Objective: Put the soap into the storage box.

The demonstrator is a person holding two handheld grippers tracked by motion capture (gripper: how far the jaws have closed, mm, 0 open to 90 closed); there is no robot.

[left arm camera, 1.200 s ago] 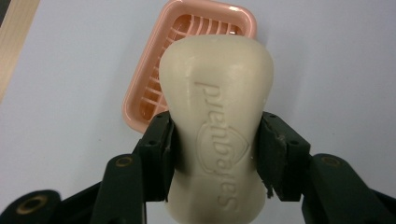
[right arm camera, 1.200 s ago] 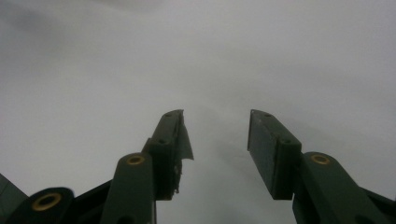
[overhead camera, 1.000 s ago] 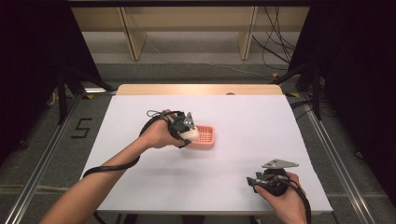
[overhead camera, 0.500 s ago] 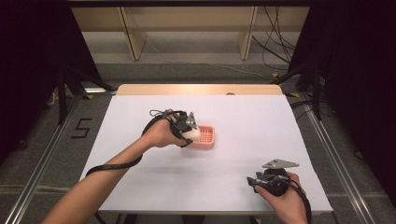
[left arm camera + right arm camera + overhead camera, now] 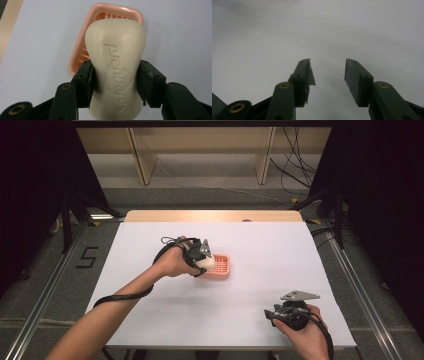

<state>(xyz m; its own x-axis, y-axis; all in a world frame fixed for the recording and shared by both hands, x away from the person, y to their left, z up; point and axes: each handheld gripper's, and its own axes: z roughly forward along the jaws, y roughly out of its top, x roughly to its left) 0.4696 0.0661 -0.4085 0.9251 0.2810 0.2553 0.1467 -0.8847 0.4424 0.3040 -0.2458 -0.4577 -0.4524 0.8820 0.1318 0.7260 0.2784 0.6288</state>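
Note:
A cream bar of soap [image 5: 116, 67] with raised lettering is clamped between the jaws of my left gripper [image 5: 115, 70]. It hangs just above a pink slatted soap dish [image 5: 82, 55] that lies on the white table. From the high view, the left gripper [image 5: 204, 259] holds the soap [image 5: 207, 263] at the left edge of the dish [image 5: 222, 267], near the table's middle. My right gripper [image 5: 272, 314] rests low at the front right of the table; its own view has it [image 5: 327, 67] open over bare white surface, nothing between its fingers.
The white table top [image 5: 260, 245] ends in a wooden strip [image 5: 215, 216] at the far side. Metal rails [image 5: 350, 270] run along both sides of the table. A black cable [image 5: 120, 296] trails from the left gripper along the forearm.

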